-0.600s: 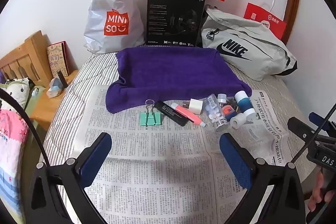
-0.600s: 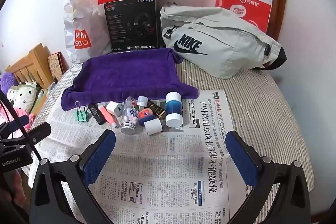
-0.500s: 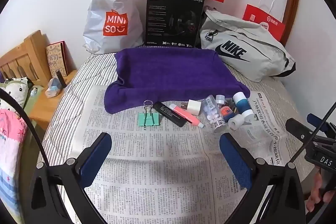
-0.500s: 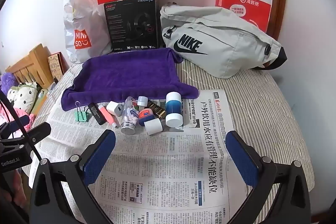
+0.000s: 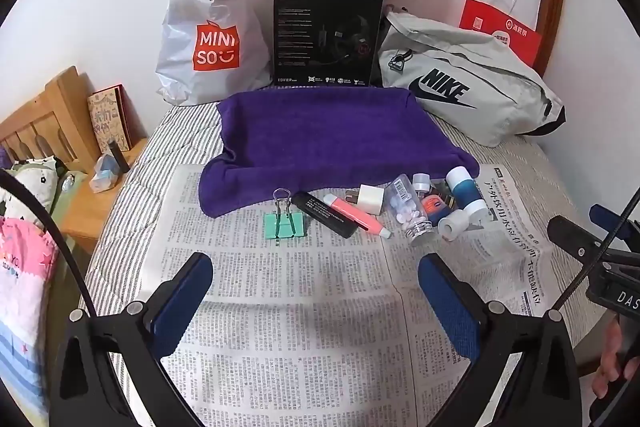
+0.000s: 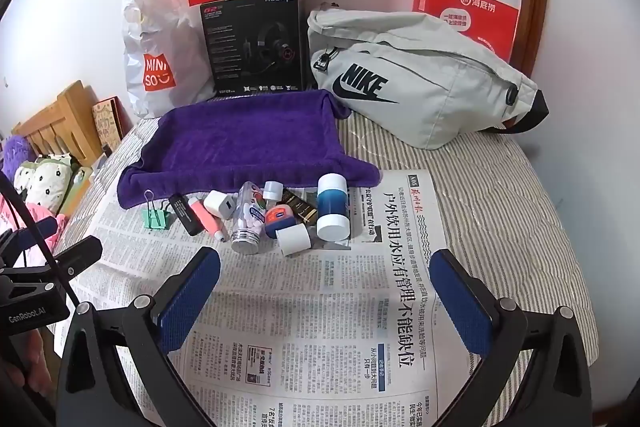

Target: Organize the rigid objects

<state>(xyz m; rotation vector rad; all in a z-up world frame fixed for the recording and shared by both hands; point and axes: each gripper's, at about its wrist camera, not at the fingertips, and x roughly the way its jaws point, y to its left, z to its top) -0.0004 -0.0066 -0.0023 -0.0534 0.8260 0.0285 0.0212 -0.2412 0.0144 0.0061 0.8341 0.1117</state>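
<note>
Standing by the bed, nearest thing I see is the two grippers hanging over the newspaper (image 5: 304, 307), both spread wide with nothing between the blue pads. Left gripper (image 5: 316, 291) sits low over the print, right gripper (image 6: 326, 287) the same, a bit further to the right side of the bed

Just past them is the pile that needs sorting, all bunched along the far edge of the paper: green binder clip (image 5: 285, 223) off on the left by itself, then a black stick-shaped thing (image 5: 324, 215) lying against a pink highlighter (image 5: 356, 215), a white charger plug (image 5: 370, 199), a clear bottle of pills (image 5: 410, 209) on its side, a small red-lidded tin (image 6: 280, 218), a little roll of white tape (image 6: 294, 239) and a blue-and-white jar (image 6: 332, 213) lying on its side too

Behind that the purple towel (image 5: 328, 135) is spread flat and bare, looks like the landing zone to me

At the wall: white shopping bag (image 5: 208, 31), black headset box (image 5: 326, 35), grey waist bag (image 5: 460, 87)

So as far as I can judge nothing's been organized yet, whole pile still to go, and neither gripper is touching anything
</note>
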